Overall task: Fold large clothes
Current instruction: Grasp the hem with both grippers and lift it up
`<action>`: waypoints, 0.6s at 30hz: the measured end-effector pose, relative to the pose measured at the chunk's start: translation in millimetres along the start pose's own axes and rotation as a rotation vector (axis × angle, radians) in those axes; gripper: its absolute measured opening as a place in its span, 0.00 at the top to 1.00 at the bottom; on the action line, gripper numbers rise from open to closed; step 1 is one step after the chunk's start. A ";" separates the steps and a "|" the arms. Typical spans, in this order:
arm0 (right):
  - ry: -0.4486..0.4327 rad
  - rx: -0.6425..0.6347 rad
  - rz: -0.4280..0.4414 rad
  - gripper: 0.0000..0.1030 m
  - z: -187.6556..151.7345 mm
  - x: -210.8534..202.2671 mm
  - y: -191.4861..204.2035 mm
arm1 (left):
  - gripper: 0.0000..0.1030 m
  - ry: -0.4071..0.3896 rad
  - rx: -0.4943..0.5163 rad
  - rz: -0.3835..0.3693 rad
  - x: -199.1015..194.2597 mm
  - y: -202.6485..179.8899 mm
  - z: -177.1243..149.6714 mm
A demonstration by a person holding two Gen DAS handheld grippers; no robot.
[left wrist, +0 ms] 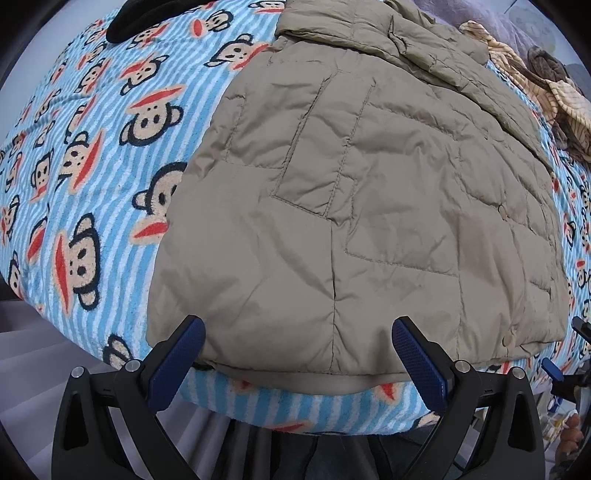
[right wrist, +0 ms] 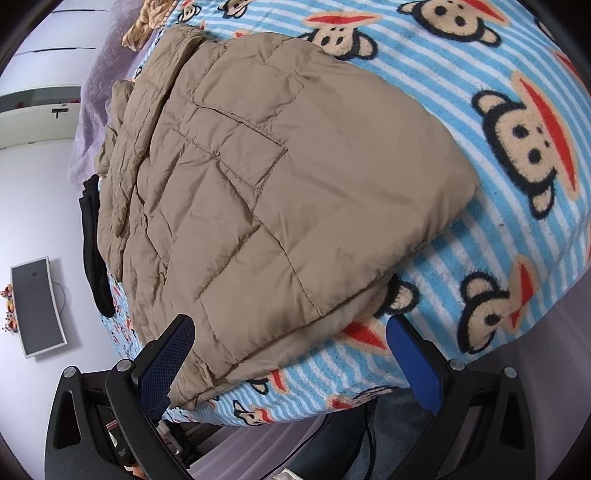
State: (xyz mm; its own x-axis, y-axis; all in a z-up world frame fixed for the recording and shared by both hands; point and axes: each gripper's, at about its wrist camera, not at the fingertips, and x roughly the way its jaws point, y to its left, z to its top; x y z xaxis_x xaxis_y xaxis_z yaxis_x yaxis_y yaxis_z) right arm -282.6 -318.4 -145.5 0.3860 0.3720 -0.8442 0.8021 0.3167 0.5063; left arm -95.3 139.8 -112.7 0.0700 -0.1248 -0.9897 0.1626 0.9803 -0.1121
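A tan quilted puffer jacket [left wrist: 369,206] lies flat on a blue striped monkey-print blanket [left wrist: 85,155], its hem at the near edge. My left gripper [left wrist: 297,332] is open, its blue pads either side of the hem's middle, just short of it. In the right wrist view the jacket [right wrist: 266,192] lies with its hem corner nearest. My right gripper [right wrist: 290,334] is open, straddling that corner; the left fingertip [right wrist: 173,347] overlaps the fabric edge. The right gripper also shows at the left wrist view's far right edge [left wrist: 565,354].
A striped beige garment [left wrist: 532,88] and a lilac sheet [left wrist: 491,26] lie at the far end. A black garment [right wrist: 94,243] hangs off the bed's side. A monitor [right wrist: 37,306] stands on the white wall. The blanket's near edge [right wrist: 306,398] drops to the floor.
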 end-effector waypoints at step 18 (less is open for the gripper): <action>0.026 0.115 0.093 0.00 -1.4 13.3 -36.5 | 0.01 0.096 -0.187 -0.325 16.9 55.8 -41.3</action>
State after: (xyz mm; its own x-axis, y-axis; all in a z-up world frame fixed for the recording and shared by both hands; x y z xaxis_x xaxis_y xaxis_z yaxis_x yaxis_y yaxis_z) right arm -307.4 -323.8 -174.9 0.4502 0.4177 -0.7892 0.8109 0.1786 0.5572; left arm -125.7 198.8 -139.4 -0.0500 -0.4275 -0.9026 -0.0221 0.9040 -0.4269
